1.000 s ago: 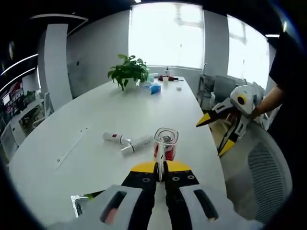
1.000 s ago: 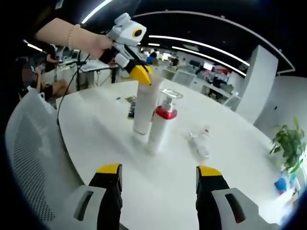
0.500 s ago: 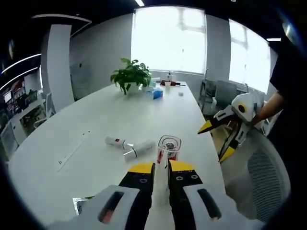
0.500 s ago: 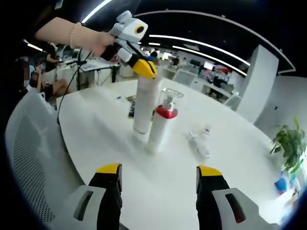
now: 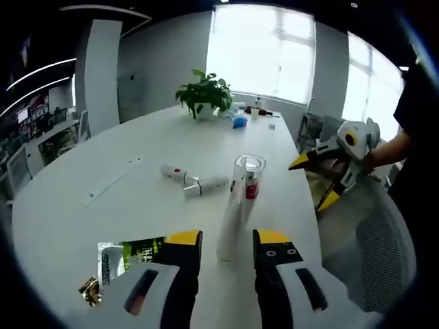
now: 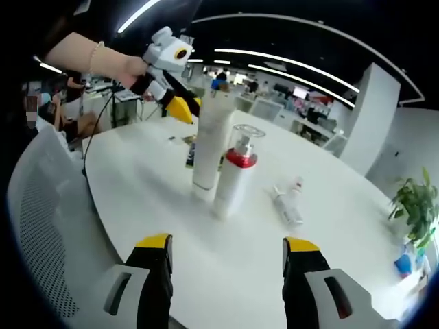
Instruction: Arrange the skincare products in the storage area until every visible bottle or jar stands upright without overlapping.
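While the tall white tube [image 6: 208, 147] and the pump bottle [image 6: 233, 171] with the red collar stand up side by side near the edge of the white table [image 6: 137, 199], two small bottles [image 6: 287, 202] lie flat a little farther in. I think the job is about half done; those two need to be stood up, apart from the others. Both claws are open and hold nothing. Along the right gripper [image 6: 226, 274] you can see the left gripper [image 6: 180, 106], held in a hand beside the tube's top. Along the left gripper [image 5: 226, 257] you can see the right gripper [image 5: 322, 181], a green packet [image 5: 134, 253] by the jaws, and a plant [image 5: 206, 96] far off
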A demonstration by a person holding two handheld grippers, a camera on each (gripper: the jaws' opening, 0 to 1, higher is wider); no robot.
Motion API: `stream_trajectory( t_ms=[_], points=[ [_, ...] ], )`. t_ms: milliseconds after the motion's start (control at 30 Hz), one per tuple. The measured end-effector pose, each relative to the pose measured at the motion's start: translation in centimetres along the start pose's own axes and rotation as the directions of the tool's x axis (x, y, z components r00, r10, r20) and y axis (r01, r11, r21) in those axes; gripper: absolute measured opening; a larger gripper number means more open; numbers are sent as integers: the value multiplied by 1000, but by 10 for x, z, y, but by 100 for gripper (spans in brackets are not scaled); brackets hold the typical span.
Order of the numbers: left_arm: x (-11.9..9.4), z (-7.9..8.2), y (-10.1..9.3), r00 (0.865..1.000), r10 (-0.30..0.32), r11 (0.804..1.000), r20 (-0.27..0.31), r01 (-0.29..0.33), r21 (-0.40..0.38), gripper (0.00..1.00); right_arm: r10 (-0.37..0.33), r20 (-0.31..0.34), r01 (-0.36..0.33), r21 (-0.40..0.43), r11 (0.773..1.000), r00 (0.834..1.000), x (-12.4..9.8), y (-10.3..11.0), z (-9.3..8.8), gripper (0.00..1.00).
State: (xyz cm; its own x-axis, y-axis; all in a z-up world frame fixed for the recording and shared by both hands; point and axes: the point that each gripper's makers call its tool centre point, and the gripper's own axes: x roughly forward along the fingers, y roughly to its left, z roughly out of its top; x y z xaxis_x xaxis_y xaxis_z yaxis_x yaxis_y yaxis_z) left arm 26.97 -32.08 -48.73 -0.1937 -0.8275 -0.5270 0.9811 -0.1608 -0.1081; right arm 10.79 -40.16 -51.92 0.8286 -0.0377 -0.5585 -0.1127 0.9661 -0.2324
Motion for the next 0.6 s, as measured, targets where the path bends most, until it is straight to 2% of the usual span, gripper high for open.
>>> stream_trajectory(
  t_ms=[133, 267, 400, 600],
  points=[
    [15, -23, -7, 999, 7, 1000, -45, -9, -27, 32, 1, -9, -1, -6, 1000, 1000, 0, 1, -1, 61],
    [31, -42, -12, 998, 26, 998, -59, -30, -61, 39, -5, -13, 4, -3, 1000, 1000, -1, -1, -2, 61],
    [40, -56, -7, 997, 40, 996, -69, -44, -71, 36, -5, -20, 5, -12, 1000, 1000, 0, -1, -3, 61],
    [54, -71, 6, 995, 56, 995, -88, -62, -71, 41, -3, -33, 2, -24, 1000, 999, 1, 0, -5, 61]
  ],
)
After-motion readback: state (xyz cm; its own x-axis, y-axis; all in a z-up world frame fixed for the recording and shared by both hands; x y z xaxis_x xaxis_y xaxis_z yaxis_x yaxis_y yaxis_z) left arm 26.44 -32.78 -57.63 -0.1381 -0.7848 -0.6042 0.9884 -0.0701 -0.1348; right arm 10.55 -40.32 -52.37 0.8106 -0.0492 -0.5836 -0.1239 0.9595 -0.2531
